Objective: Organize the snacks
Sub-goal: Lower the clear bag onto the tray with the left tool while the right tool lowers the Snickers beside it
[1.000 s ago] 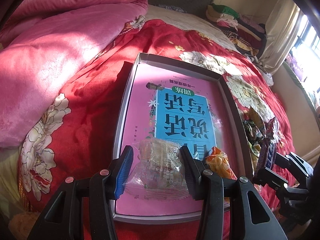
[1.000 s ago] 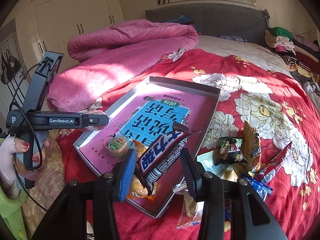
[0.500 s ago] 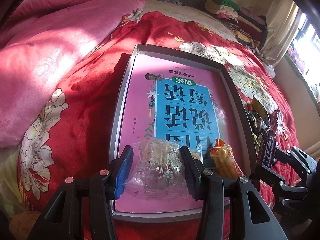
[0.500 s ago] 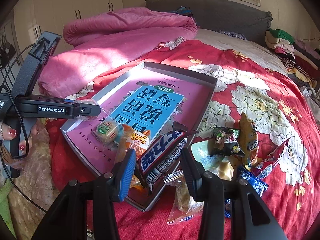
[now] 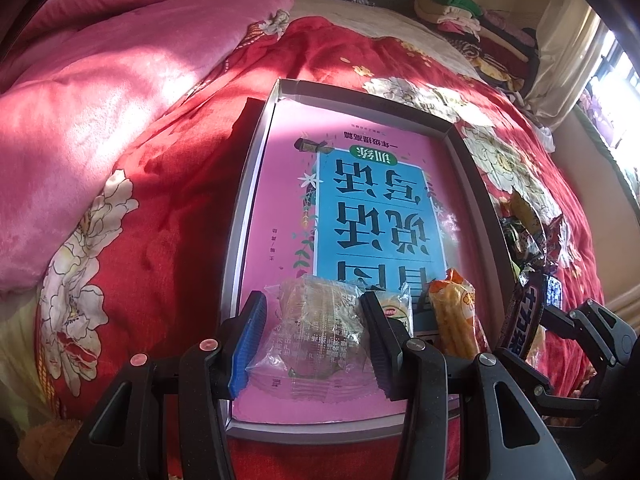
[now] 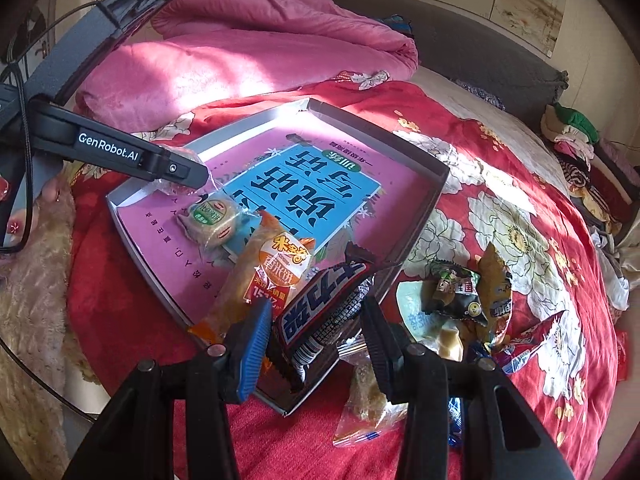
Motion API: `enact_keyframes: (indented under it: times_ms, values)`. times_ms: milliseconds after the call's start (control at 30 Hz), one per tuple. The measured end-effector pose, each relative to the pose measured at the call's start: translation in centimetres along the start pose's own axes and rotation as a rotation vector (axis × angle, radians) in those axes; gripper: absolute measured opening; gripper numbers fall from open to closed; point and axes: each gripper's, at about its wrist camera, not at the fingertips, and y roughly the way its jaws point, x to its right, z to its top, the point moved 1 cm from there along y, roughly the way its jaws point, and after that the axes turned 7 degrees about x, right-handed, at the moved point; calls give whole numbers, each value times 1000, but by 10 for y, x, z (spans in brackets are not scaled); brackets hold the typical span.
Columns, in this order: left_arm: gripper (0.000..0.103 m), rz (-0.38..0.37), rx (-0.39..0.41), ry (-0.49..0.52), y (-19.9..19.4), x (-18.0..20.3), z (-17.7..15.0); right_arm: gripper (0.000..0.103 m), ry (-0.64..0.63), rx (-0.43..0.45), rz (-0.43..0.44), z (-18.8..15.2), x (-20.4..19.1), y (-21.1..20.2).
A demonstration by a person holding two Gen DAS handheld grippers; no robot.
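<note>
Red floral bedspread point(image 5: 168, 216), pink quilt point(image 5: 120, 64) heaped behind it. A shallow grey box point(image 5: 244, 216) with a pink printed bottom is laid on the bed. A clear-wrapped pastry point(image 5: 316, 332) is clamped between the left gripper point(image 5: 314, 340) fingers, over the box's near corner. A dark chocolate bar point(image 6: 324, 312) is gripped by the right gripper point(image 6: 316, 332), above the box's near edge. An orange snack pack point(image 6: 264, 276) and a round cake point(image 6: 212, 220) are seen inside the box, just ahead of the right gripper. Loose snacks point(image 6: 468, 300) are piled on the bedspread to its right.
</note>
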Motion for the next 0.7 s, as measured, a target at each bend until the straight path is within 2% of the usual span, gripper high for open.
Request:
enact_keyframes:
  times_ms: [600,700]
  values:
    - [50,8,-25,-4,6,-1,-2,46,146,-9,145,-3,4,4]
    - [50,9,-32,0,7,-1,-3,46,141,-14,149,-5,1,5]
